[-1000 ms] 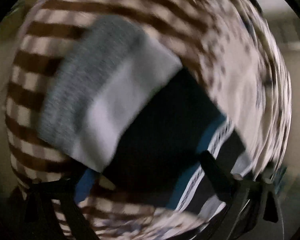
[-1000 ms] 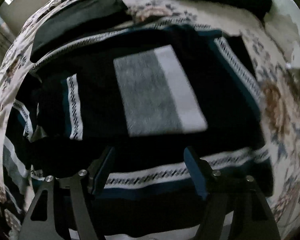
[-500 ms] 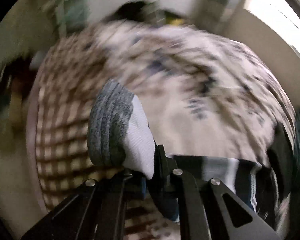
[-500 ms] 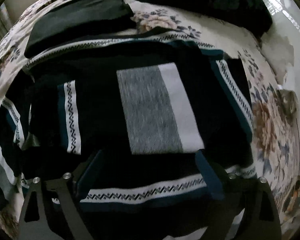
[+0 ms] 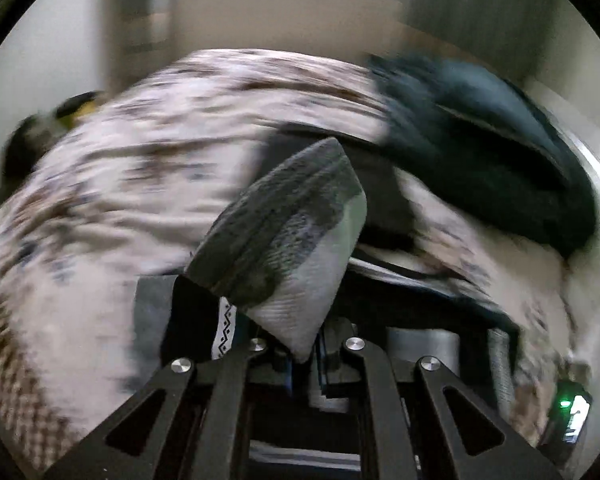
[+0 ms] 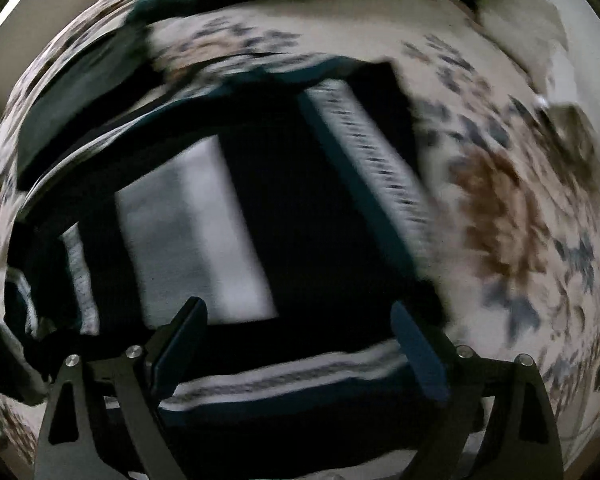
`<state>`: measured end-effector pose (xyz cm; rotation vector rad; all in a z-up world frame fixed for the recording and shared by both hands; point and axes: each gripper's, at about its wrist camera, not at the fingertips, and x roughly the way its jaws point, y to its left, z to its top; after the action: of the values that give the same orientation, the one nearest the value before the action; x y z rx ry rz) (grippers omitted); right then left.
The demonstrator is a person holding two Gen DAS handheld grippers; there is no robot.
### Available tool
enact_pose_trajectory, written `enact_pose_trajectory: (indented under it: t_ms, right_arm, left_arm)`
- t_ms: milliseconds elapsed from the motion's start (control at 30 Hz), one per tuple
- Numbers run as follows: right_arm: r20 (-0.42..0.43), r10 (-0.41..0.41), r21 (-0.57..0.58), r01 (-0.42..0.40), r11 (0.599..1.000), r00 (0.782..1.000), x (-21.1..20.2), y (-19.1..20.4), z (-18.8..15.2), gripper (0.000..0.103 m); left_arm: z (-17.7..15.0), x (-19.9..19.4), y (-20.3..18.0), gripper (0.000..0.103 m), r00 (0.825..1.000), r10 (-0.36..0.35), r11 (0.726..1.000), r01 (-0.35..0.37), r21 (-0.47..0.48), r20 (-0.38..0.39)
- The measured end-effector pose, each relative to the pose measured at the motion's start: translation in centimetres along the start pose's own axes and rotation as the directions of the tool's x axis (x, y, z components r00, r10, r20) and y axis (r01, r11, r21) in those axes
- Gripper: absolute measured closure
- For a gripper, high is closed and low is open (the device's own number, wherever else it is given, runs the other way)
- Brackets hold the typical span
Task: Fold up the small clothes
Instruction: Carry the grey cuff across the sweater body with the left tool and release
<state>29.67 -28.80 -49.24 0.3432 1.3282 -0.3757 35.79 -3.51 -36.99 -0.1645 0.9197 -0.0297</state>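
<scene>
Two grippers share the work: our left gripper [image 5: 300, 354] clamps the folded grey sock [image 5: 284, 240] mid-frame, lifted to carry it, while our right gripper [image 6: 300, 346] hangs spread over the dark striped garment [image 6: 320, 216].

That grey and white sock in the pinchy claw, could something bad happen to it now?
Maybe. The left gripper pinches only one corner of the folded grey and white knit sock, so it could slip out or fall open. The view is blurred, so it may be swinging fast. It may land crooked, away from the matching grey and white sock on the dark striped cloth.
</scene>
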Motion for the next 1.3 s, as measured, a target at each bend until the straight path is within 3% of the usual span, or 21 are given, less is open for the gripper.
enact_pose_trajectory:
  t_ms: [100,233,333,367,433,467,500,533,600,667,733,800,867,967,1100,1167,1267,1300]
  right_arm:
    - [-0.019,-0.018,0.055,0.019,0.998,1.0,0.1,-4.7,0.2,0.009]
    - [-0.025,-0.046,0.111,0.049,0.993,0.999,-0.1,-10.1,0.5,0.009]
    - [-0.022,-0.046,0.132,0.049,0.99,0.999,-0.4,-13.4,0.9,0.008]
    - [-0.027,-0.035,0.136,0.038,0.99,0.999,-0.4,-14.2,1.0,0.008]
    - [-0.044,-0.008,0.147,0.015,0.989,0.999,-0.4,-15.3,0.8,0.009]
    - [-0.056,0.014,0.154,-0.006,0.988,0.998,-0.3,-15.8,1.0,0.008]
    - [-0.064,0.029,0.159,-0.018,0.987,0.998,-0.3,-15.9,1.2,0.008]
    - [-0.068,0.048,0.169,-0.035,0.985,0.997,-0.4,-16.1,1.3,0.008]
    - [-0.054,0.127,0.204,-0.114,0.972,0.99,-0.9,-16.1,2.0,0.009]
    - [-0.035,0.207,0.227,-0.194,0.954,0.978,-1.2,-15.1,2.8,0.008]
    - [-0.018,0.271,0.233,-0.26,0.937,0.962,-1.1,-13.8,3.7,0.009]
    - [-0.012,0.307,0.236,-0.296,0.926,0.952,-0.5,-12.2,4.8,0.009]
    - [-0.027,0.375,0.279,-0.353,0.893,0.927,0.7,-10.6,6.3,0.01]
    - [-0.014,0.416,0.285,-0.395,0.873,0.909,1.3,-7.2,8.6,0.012]
    - [-0.011,0.313,0.083,-0.311,0.947,0.95,1.6,0.2,11.7,0.012]
    - [-0.043,0.192,-0.096,-0.196,0.976,0.98,3.1,4.3,12.5,0.012]
    - [-0.073,-0.006,-0.292,-0.016,0.956,0.997,4.7,6.0,10.8,0.017]
    - [-0.073,-0.039,-0.31,0.014,0.951,0.997,4.8,5.4,10.1,0.02]
  left_arm:
    - [-1.3,2.5,-8.1,0.097,0.994,-0.084,0.992,0.09,0.091,-0.068]
    - [-3.7,5.8,-15.2,0.096,0.977,-0.134,0.975,0.16,0.155,-0.164]
    - [-5.2,8.1,-17.8,0.093,0.945,-0.186,0.963,0.23,0.141,-0.269]
    - [-5.8,8.6,-18.6,0.089,0.931,-0.195,0.958,0.249,0.146,-0.308]
    - [-6.4,8.4,-19.1,0.069,0.922,-0.197,0.951,0.263,0.163,-0.335]
    - [-6.5,7.9,-18.5,0.065,0.923,-0.208,0.952,0.267,0.151,-0.324]
    - [-6.4,7.2,-17.4,0.051,0.927,-0.207,0.956,0.259,0.137,-0.311]
    - [-6.1,6.7,-16.0,0.025,0.931,-0.2,0.961,0.248,0.126,-0.306]
    - [-5.3,5.9,-12.4,0.008,0.947,-0.162,0.975,0.197,0.1,-0.279]
    - [-4.8,5.1,-8.0,0.008,0.966,-0.082,0.991,0.105,0.084,-0.243]
    - [-4.5,5.5,-4.0,0.008,0.972,0.007,0.998,0.009,0.065,-0.234]
    - [-4.5,6.4,-0.7,0.008,0.963,0.111,0.993,-0.099,0.062,-0.247]
    - [-4.4,7.6,2.1,0.008,0.945,0.217,0.976,-0.204,0.078,-0.245]
    - [-4.3,8.9,4.4,0.008,0.931,0.27,0.963,-0.261,0.072,-0.244]
    - [-4.8,10.8,5.5,0.008,0.915,0.294,0.956,-0.287,0.068,-0.277]
    - [-5.2,11.3,5.6,0.008,0.909,0.294,0.956,-0.287,0.069,-0.296]
    - [-5.6,11.4,5.8,0.008,0.907,0.287,0.958,-0.279,0.072,-0.308]
    - [-5.8,11.3,6.0,0.008,0.908,0.279,0.96,-0.27,0.07,-0.312]
